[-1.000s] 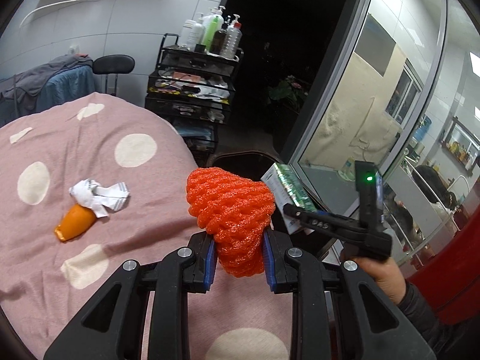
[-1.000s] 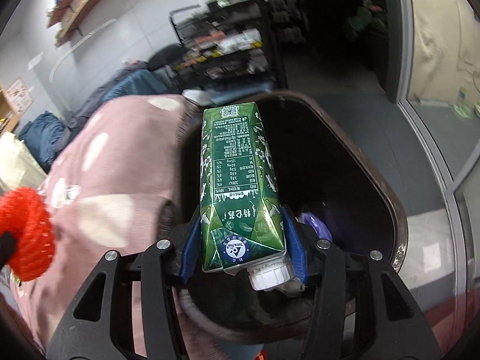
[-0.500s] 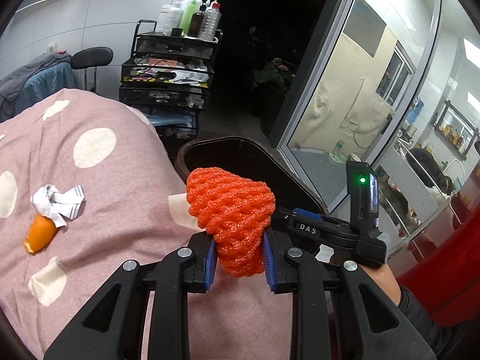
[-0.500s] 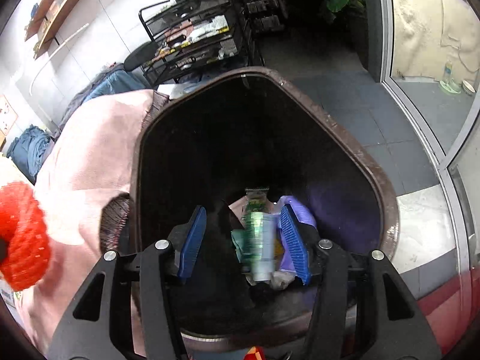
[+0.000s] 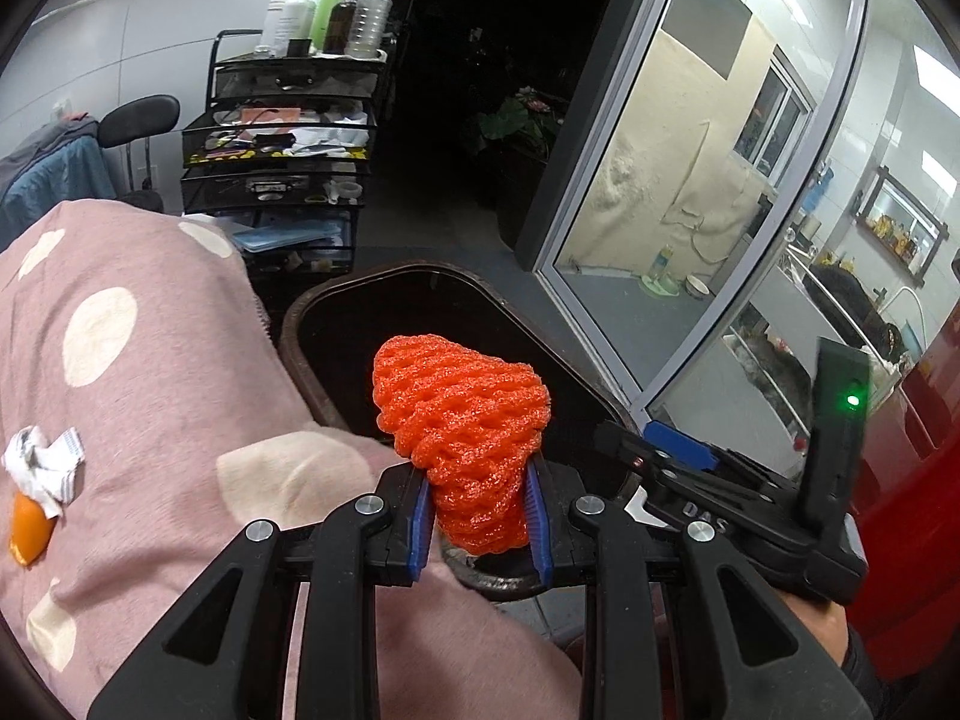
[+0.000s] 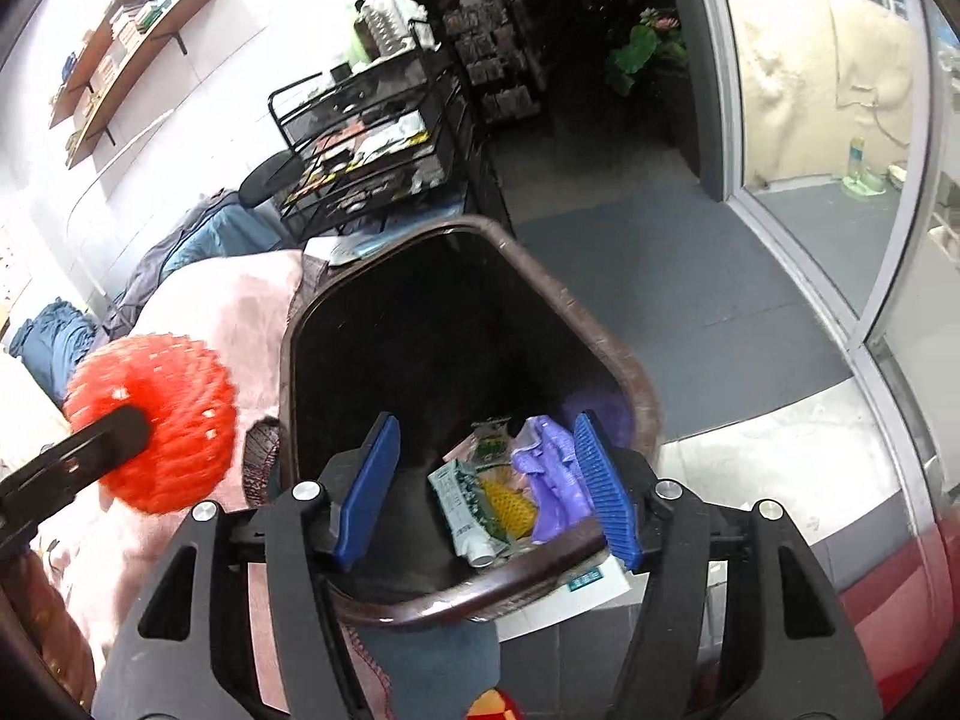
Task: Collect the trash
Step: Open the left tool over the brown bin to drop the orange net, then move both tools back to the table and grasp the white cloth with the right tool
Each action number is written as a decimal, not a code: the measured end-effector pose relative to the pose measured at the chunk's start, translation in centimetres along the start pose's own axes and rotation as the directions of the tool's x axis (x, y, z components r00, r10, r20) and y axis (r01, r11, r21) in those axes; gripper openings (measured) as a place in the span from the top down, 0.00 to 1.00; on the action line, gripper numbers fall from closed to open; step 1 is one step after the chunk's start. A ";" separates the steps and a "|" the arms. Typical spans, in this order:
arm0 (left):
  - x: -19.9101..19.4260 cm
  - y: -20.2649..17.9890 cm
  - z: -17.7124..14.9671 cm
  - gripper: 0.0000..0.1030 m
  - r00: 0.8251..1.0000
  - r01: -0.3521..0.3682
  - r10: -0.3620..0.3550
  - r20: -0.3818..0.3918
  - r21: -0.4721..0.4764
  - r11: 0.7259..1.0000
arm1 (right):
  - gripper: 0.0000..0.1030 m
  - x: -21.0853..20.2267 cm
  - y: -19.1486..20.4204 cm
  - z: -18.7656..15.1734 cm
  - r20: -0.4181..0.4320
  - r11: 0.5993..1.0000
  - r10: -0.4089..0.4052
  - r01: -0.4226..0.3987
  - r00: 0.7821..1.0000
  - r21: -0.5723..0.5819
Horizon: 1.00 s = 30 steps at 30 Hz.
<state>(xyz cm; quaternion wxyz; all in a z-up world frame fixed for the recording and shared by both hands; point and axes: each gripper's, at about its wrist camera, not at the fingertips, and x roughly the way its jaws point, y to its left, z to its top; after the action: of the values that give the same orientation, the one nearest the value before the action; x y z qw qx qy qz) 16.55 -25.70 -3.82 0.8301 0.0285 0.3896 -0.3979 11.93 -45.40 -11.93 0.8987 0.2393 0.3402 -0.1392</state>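
While the left gripper (image 5: 480, 519) squeezes an orange foam net (image 5: 462, 420), spongy and cone-shaped with its fat end pointing up and away over the bin (image 6: 624, 384), the right gripper (image 6: 486, 495) hangs over that same brown bin, jaws opening with nothing between them. Down inside the bin lie a crumpled green carton (image 6: 465, 504) and purple gloves (image 6: 555, 480). Just left of the bin there's a pink polka-dot blanket (image 5: 150, 390) with crumpled paper (image 5: 42, 462).

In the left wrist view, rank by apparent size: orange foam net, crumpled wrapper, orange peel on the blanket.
1. orange foam net, though it sits nearest the camera
2. crumpled wrapper
3. orange peel, partly hidden
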 end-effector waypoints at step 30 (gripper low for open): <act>3.0 -0.8 0.9 0.07 1.000 -0.002 0.002 -0.022 -0.014 1.000 | 0.21 -1.9 -2.6 -0.1 0.050 0.994 -0.088 0.085 0.995 0.073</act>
<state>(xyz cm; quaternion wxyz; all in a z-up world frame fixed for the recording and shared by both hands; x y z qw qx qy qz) 17.76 -28.48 -4.96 0.8264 0.0276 0.4012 -0.3941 9.43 -47.37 -11.51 0.8915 0.2523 0.3209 -0.1963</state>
